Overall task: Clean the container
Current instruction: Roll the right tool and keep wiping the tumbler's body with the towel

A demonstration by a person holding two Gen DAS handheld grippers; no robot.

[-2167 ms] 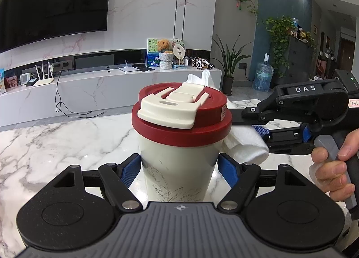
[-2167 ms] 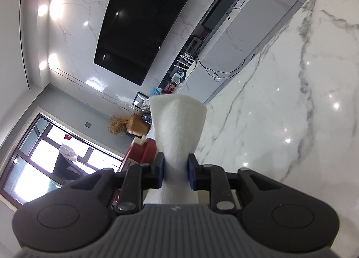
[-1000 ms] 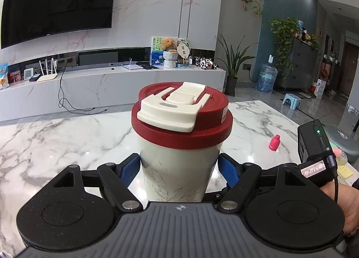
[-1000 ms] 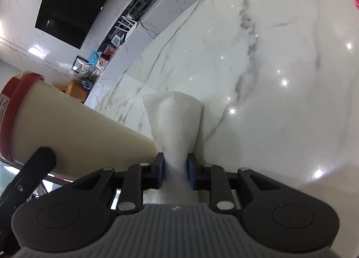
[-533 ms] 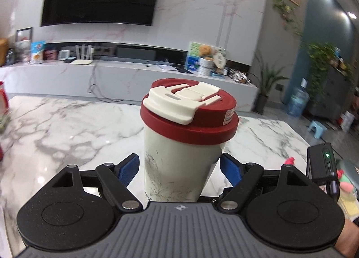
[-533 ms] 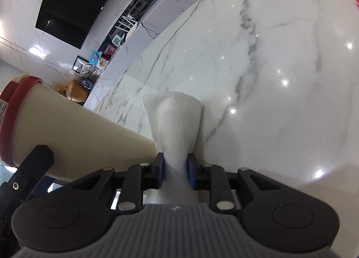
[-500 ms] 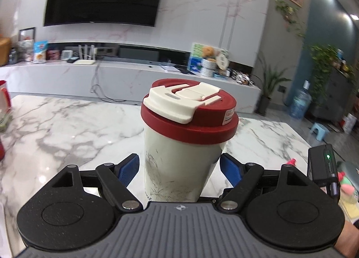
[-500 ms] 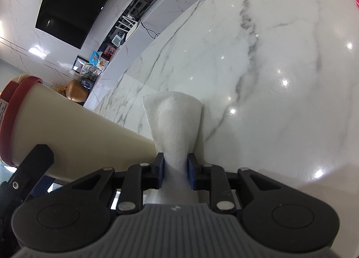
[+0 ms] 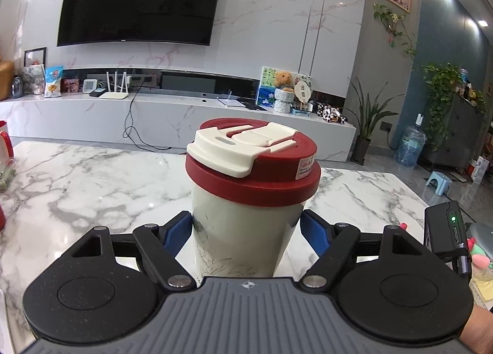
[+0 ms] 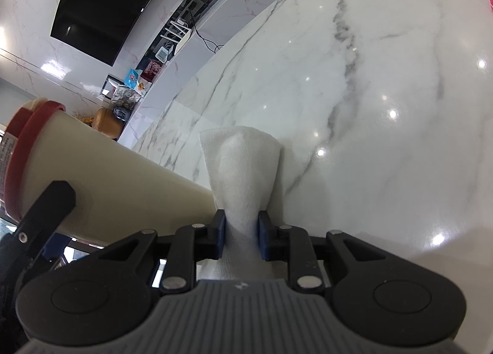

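Observation:
A cream travel cup (image 9: 243,230) with a red lid and a cream flip cap stands upright between the blue pads of my left gripper (image 9: 246,232), which is shut on its body. In the right wrist view the same cup (image 10: 101,175) lies across the left side, lid toward the far left. My right gripper (image 10: 242,232) is shut on a folded white cloth (image 10: 242,166). The cloth rests beside the cup's base, over the marble table (image 10: 385,107). I cannot tell whether cloth and cup touch.
The white marble table (image 9: 77,187) spreads wide behind the cup. A red and white object (image 9: 4,144) sits at its far left edge. Small pink and green items (image 9: 477,257) lie at the right, next to the other gripper's black body (image 9: 443,230) and the person's wrist.
The right gripper with the cloth dropped from beside the lid to the cup's base. The left view swung left while holding the cup. Over the last half second, almost nothing moved.

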